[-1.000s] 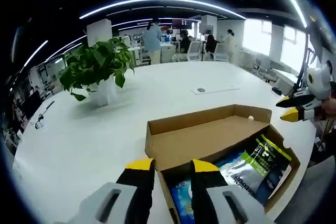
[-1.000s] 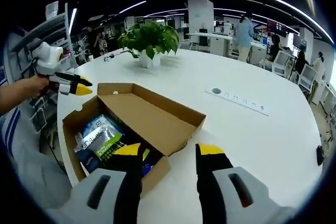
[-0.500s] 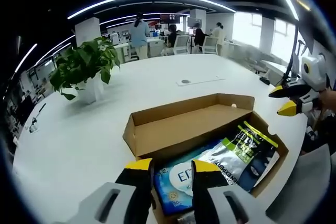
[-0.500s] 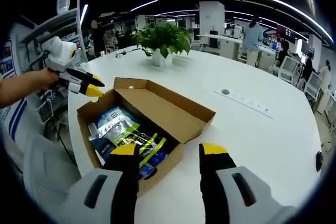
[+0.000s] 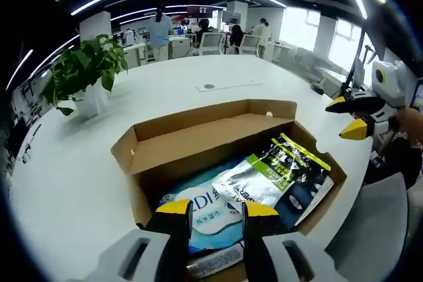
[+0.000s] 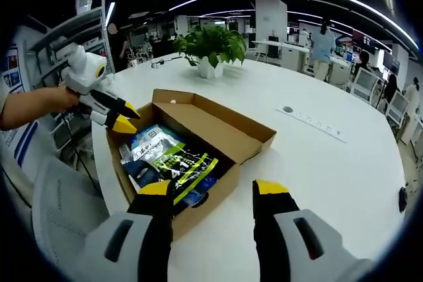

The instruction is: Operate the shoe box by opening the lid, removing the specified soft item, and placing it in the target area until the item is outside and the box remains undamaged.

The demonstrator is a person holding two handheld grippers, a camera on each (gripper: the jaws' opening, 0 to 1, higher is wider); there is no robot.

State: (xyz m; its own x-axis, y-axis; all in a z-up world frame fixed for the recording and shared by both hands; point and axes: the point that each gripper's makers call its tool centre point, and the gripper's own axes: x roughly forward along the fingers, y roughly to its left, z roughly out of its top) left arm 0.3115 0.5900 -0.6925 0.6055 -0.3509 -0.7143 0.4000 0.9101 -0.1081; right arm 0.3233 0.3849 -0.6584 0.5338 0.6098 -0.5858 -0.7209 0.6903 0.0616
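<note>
On the white bench (image 6: 330, 163) the shoe box (image 5: 198, 138) stands open, lid folded back on its far side, with 2 soft packs lying inside: a blue-and-white pack (image 5: 198, 211) and a silver-and-green pouch (image 5: 264, 175) partly over it. Your left gripper (image 5: 216, 208) hovers right above the near end of the box, jaws slightly parted and holding nothing, its tips directly over the blue-and-white pack. Your right gripper (image 6: 213, 189) is wider apart, also empty, and sits outside the box by its long side wall (the box lies ahead and to that view's left). The pouch's long axis runs along the box's length. By my judgement the left gripper is nearer, needing only a short drop straight down; which pack is specified I cannot tell.
</note>
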